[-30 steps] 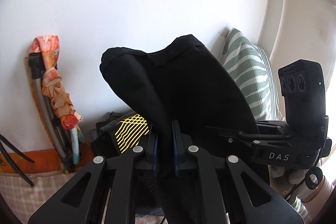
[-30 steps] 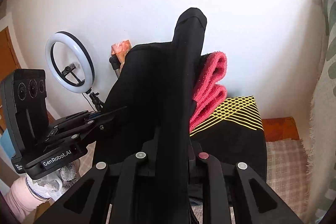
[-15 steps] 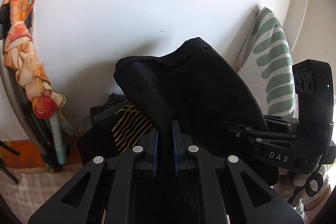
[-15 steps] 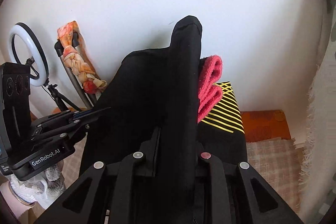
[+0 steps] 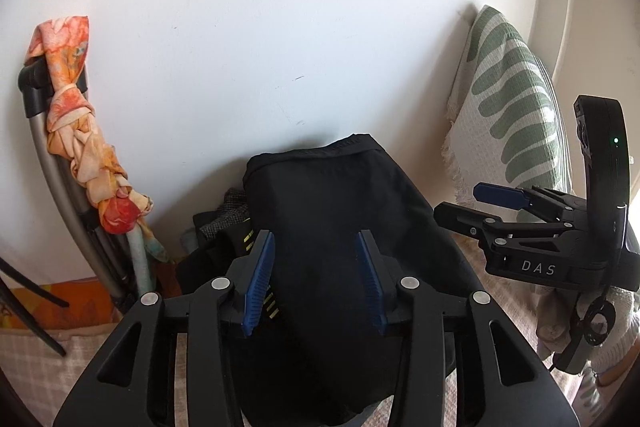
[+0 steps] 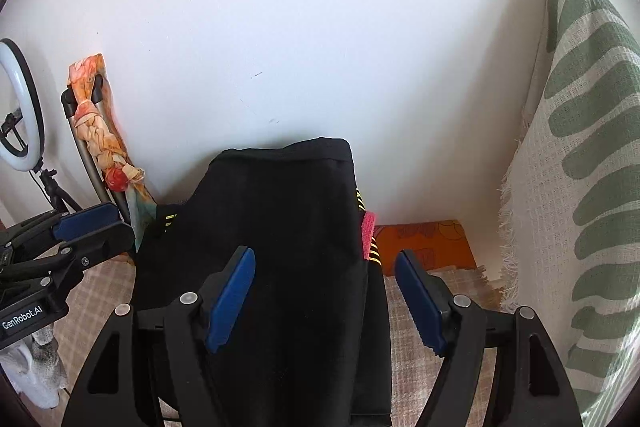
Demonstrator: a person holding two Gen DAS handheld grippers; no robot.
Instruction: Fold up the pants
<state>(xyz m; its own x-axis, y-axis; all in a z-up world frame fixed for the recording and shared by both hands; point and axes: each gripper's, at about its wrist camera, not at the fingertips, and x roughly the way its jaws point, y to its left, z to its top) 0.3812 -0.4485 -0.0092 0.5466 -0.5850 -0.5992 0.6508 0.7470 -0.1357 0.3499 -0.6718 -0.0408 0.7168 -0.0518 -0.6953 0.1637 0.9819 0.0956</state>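
The black pants (image 5: 332,227) lie folded on top of a pile of clothes against the white wall; they also show in the right wrist view (image 6: 280,227). My left gripper (image 5: 316,283) is open, its blue pads either side of the pants without gripping. My right gripper (image 6: 326,301) is open too, its left pad over the pants, its right pad over the checked cover. Each gripper shows in the other's view, the right one (image 5: 500,199) and the left one (image 6: 88,223), both open.
Under the pants lie a black garment with yellow stripes (image 6: 366,205) and a pink towel (image 6: 368,233). A green-striped cushion (image 6: 580,187) stands at the right. A folded chair with an orange scarf (image 5: 80,147) and a ring light (image 6: 20,107) stand at the left.
Both grippers have opened and let go of the pants. The pants have dropped from held up in the air to lying on the clothes pile.
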